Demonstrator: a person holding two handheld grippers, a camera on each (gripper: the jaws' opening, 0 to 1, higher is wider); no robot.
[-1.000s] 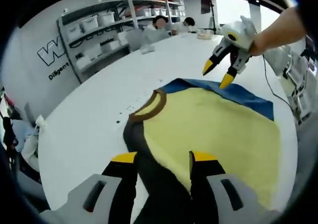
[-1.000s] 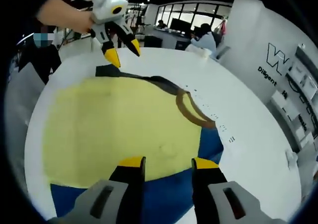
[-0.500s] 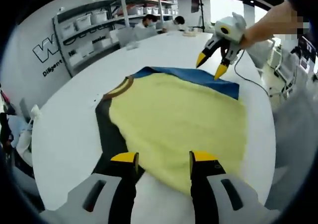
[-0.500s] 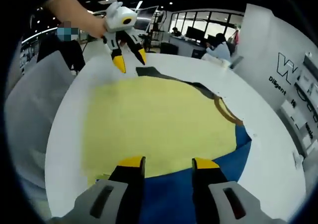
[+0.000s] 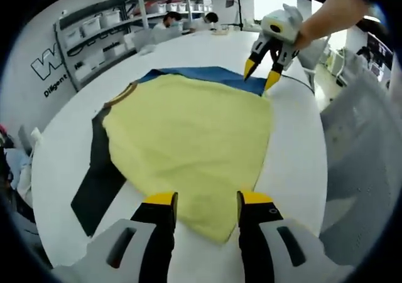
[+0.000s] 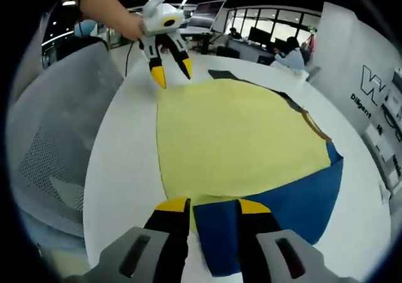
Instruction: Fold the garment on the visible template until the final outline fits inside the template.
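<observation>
Two gripper cameras face each other across one table.
Each looks down closely over the flat yellow, blue-sleeved garment (image 5: 188, 132) (image 6: 239, 138) from opposite ends.

We see the garment (image 5: 188, 132) lying flat on the table (image 5: 295, 164), near its edge; our left gripper (image 5: 201, 201) hangs over one corner, our right gripper (image 6: 210, 204) over the opposite corner; a chair (image 6: 56, 145) stands just beside the table; shelves (image 5: 94, 35) line the wall behind.
</observation>
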